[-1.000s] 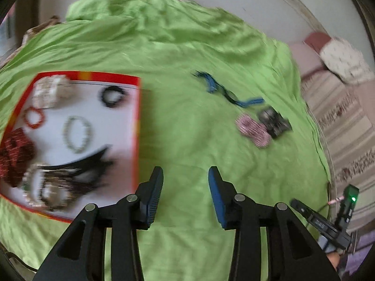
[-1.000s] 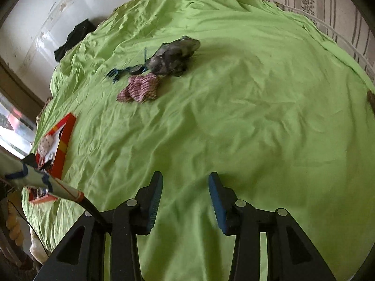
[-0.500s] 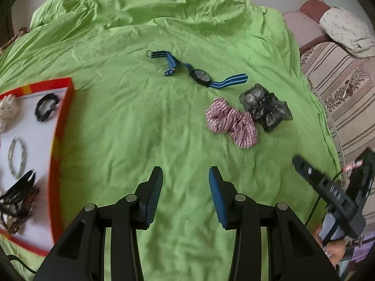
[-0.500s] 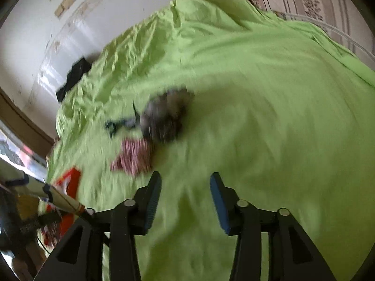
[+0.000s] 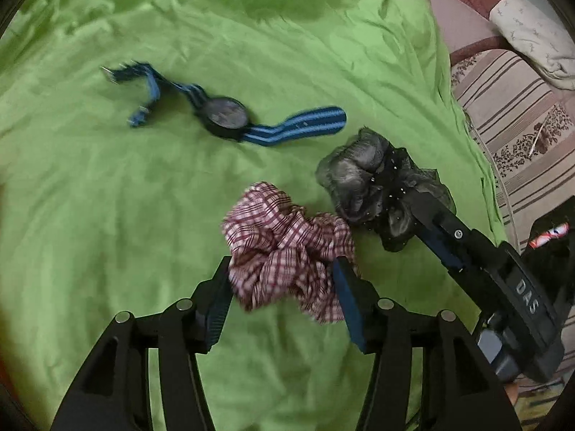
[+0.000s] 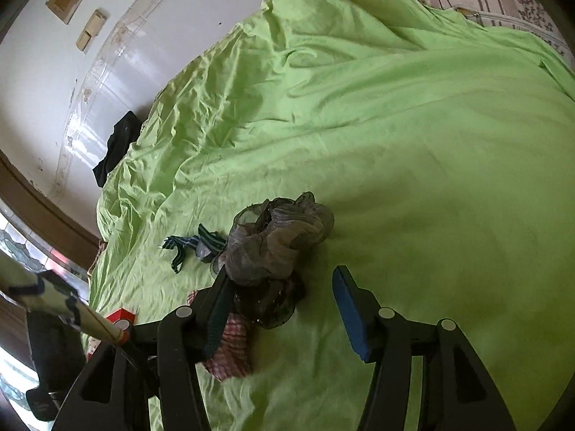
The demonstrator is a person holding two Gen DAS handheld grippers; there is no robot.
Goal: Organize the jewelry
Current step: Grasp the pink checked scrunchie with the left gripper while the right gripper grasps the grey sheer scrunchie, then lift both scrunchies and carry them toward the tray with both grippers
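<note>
While the green sheet (image 5: 107,251) fills both views, the left claw (image 5: 282,289) stands over the checked scrunchie (image 5: 287,251) at lower centre, jaws opening, fabric between them but not pinched. The right claw (image 6: 284,300), also opening, straddles the grey scrunchie (image 6: 276,248) at centre. The striped watch (image 5: 226,115) lies at upper left. Risk: the scrunchies touch, so one claw may drag both or catch sheet. A second ago both claws were narrower and farther off; the red tray has left the left view.

"DAS" in white letters, on right gripper (image 5: 429,212) body
</note>
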